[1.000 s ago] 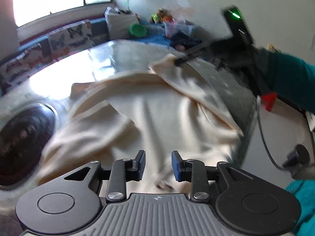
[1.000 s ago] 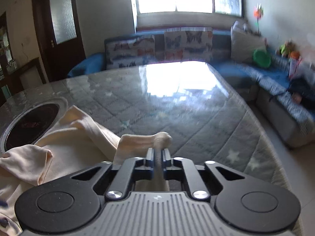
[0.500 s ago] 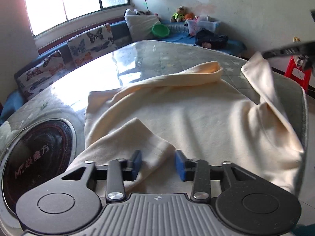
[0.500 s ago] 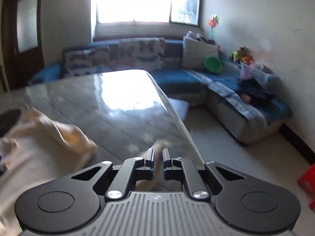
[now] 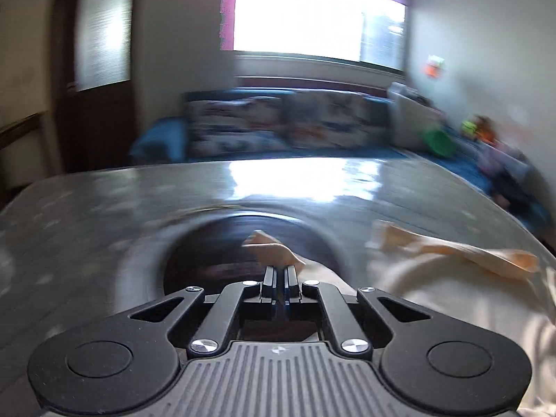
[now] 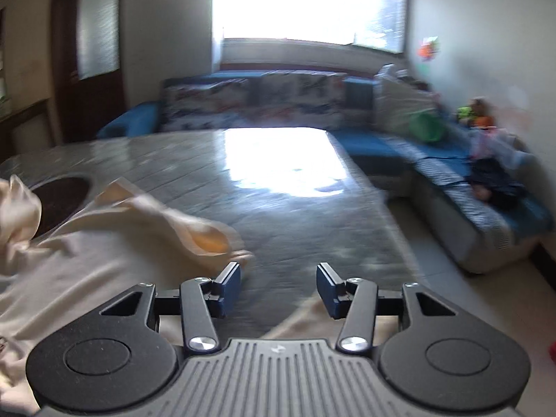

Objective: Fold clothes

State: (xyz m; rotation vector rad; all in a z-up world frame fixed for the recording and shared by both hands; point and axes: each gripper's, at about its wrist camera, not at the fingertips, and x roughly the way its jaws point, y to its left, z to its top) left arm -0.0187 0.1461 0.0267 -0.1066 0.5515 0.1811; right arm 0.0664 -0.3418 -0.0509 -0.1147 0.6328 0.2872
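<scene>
Cream garment (image 6: 80, 271) lay on the grey quilted surface (image 6: 295, 215), spread out to the left of my right hand-held gripper (image 6: 278, 290) and running under its left finger. A rolled sleeve end (image 6: 205, 239) sat just ahead of that finger, near it; contact not resolvable through the blur. Another strip of the same cloth showed just below and between the right gripper's fingers (image 6: 231, 286).

Right hand-held gripper was wide open, blue pads well apart, nothing between them but bare surface.

Left hand-held gripper (image 5: 279, 286) was pinched tight on a fold of the garment (image 5: 451, 299); a small peak of cream cloth (image 5: 274, 252) stuck out just past the fingertips. Pads were nearly together, only the thin fabric layer between them. The rest of the garment lay to the right of this gripper, with a sleeve (image 5: 451, 248) stretched across the surface ahead and to the right.

Dark round inset (image 5: 243, 243) in the surface sat directly ahead of the left gripper, behind the pinched cloth. From the right gripper's view the same inset (image 6: 59, 205) was far left, partly covered by bunched fabric.

Both views were motion-blurred. Blue sofa (image 6: 250, 104) and bright window (image 6: 295, 3) were beyond the far edge of the surface.
</scene>
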